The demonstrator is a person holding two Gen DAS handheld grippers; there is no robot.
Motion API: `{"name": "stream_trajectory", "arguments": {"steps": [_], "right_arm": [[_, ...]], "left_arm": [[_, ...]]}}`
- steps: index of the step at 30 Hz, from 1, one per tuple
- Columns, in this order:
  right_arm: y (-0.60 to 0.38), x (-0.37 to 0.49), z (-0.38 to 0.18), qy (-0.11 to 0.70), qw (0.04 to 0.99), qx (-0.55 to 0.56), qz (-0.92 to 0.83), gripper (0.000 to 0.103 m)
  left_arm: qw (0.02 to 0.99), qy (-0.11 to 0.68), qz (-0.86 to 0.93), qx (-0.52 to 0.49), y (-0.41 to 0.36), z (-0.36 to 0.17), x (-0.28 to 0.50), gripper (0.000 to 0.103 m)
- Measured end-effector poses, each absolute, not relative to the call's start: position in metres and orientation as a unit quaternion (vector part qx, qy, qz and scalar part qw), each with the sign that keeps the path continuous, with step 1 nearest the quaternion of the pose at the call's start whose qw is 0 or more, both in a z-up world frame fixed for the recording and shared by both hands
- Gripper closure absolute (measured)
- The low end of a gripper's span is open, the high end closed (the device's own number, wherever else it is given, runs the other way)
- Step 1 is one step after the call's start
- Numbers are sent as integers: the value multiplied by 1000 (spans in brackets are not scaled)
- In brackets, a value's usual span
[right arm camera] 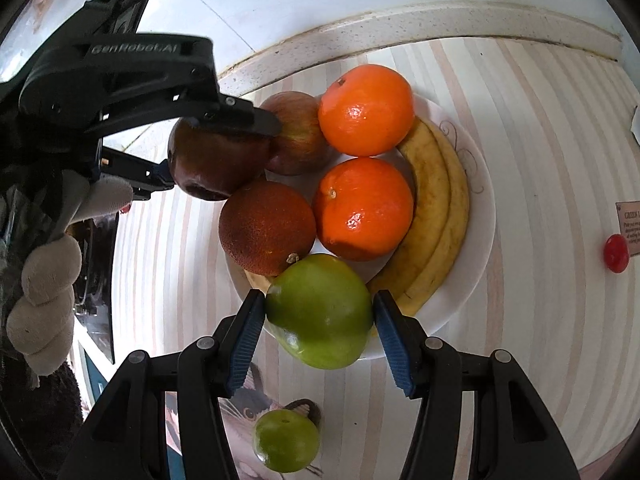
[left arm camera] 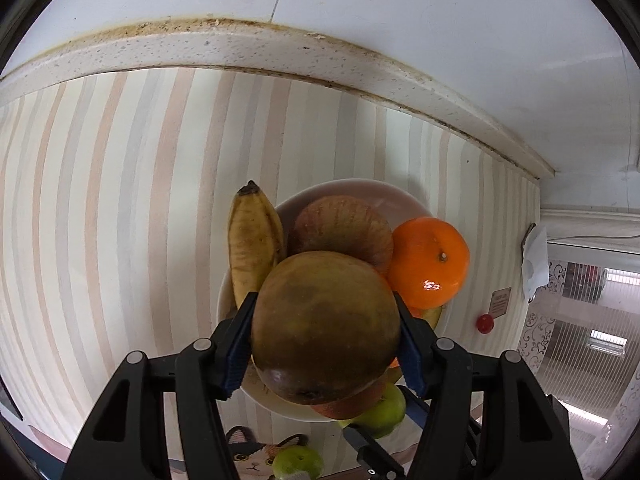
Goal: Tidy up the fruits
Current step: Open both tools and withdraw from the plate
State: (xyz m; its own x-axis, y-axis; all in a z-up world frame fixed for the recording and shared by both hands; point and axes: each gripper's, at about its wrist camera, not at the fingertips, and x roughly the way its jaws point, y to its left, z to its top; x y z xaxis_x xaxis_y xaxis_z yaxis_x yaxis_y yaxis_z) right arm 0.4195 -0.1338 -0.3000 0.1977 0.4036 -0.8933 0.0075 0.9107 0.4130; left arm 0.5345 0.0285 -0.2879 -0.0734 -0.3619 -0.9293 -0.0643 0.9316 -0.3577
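Observation:
A white plate (right arm camera: pixel 476 240) on the striped tablecloth holds two oranges (right arm camera: pixel 366 110), a dark red orange (right arm camera: pixel 266 228), a red apple (right arm camera: pixel 298 136) and bananas (right arm camera: pixel 436 216). My left gripper (left arm camera: pixel 325 332) is shut on a dark brownish apple (left arm camera: pixel 326 324) and holds it above the plate's left side; the gripper also shows in the right wrist view (right arm camera: pixel 224 144). My right gripper (right arm camera: pixel 319 318) is closed around a green mango (right arm camera: pixel 320 310) at the plate's near edge. A small green fruit (right arm camera: pixel 286 440) lies on the cloth below.
A small red fruit (right arm camera: pixel 616 253) lies on the cloth at the right beside a card (right arm camera: pixel 630 228). The counter's speckled raised edge (left arm camera: pixel 280 46) and white wall run behind the plate. A gloved hand (right arm camera: pixel 48 280) holds the left gripper.

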Motion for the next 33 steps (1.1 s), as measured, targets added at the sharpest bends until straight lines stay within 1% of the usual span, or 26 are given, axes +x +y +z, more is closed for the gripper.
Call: {"name": "stream_trajectory", "arguments": {"steps": [5,8,10,11,23,25,28,29,31,33], "right_arm": [[-133,421,-300,625,751,168,130,43],[-130,421,-301,627,748,172,130,39],[-128,421,-302,628,747,175,131,36],[-127,420,-302,629,747,174,130,36],[-122,416,-295,628,746,178,130,36],[-124,412,-291,629,746,180,125,29],[-131,405,-281,625,749,184,121,23],[-134,403,-276,623,752,181,115,21],[-139,397,-266,620,761,167,96,12],[-146,394,-256,616,768,155,81,8]], "left_arm": [[665,722,-115,-152,30,-287,531,43],[667,722,-115,-141,27,-284,530,43],[669,721,-121,-138,24,-281,531,36],[669,720,-122,-138,24,-280,531,35],[687,705,-120,-133,30,-262,527,35],[698,694,-114,-132,34,-252,522,35],[718,677,-103,-127,40,-235,512,35],[727,669,-98,-118,43,-228,506,35],[744,655,-87,-99,47,-217,493,35],[758,643,-78,-72,48,-209,477,35]]}}
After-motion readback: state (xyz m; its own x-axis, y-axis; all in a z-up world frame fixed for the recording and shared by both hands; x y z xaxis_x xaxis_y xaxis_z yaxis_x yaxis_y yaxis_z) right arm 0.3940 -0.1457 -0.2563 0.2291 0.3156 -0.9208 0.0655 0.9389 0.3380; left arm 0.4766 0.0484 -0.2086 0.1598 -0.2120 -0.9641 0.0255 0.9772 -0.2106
